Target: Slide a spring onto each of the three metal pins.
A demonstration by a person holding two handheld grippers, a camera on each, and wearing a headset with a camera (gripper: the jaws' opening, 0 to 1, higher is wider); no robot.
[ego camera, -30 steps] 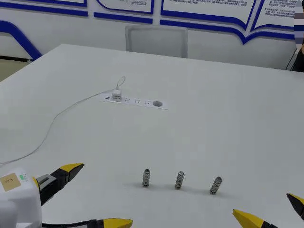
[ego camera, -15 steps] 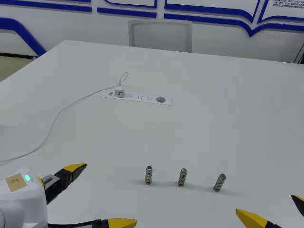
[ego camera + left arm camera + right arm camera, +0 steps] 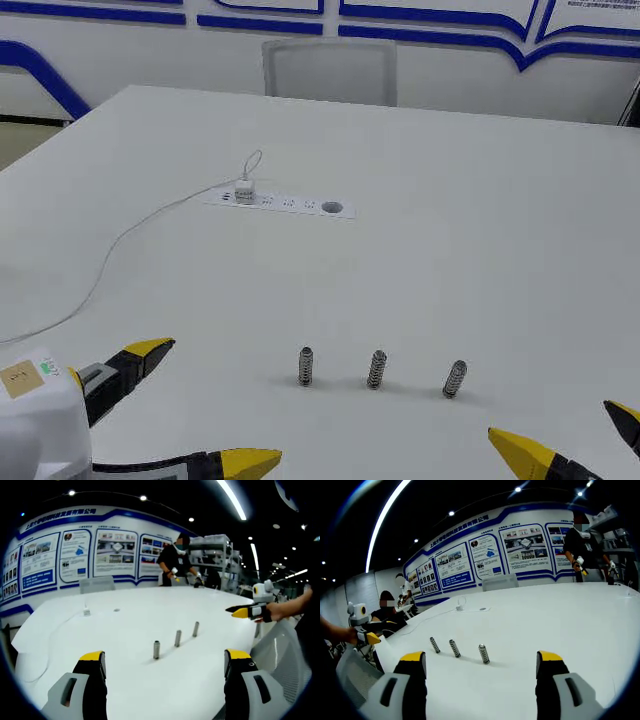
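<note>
Three pins (image 3: pixel 377 356) noted upright in a row on the table (image 3: pixel 450 200), a spring (image 3: pixel 306 372) already seated on each. Task judged complete. Left gripper (image 3: pixel 200 405) and right gripper (image 3: pixel 565 432) held spread wide, empty, clear of the row.

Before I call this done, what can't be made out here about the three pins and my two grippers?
- Left gripper view: the three slim metal pins are small and soft; coils on them cannot be read.
- Head view: the silver coil springs are too small to tell whether each sits fully down.
- Head view: the yellow-tipped right gripper and left gripper are cut off by the bottom edge.
</note>
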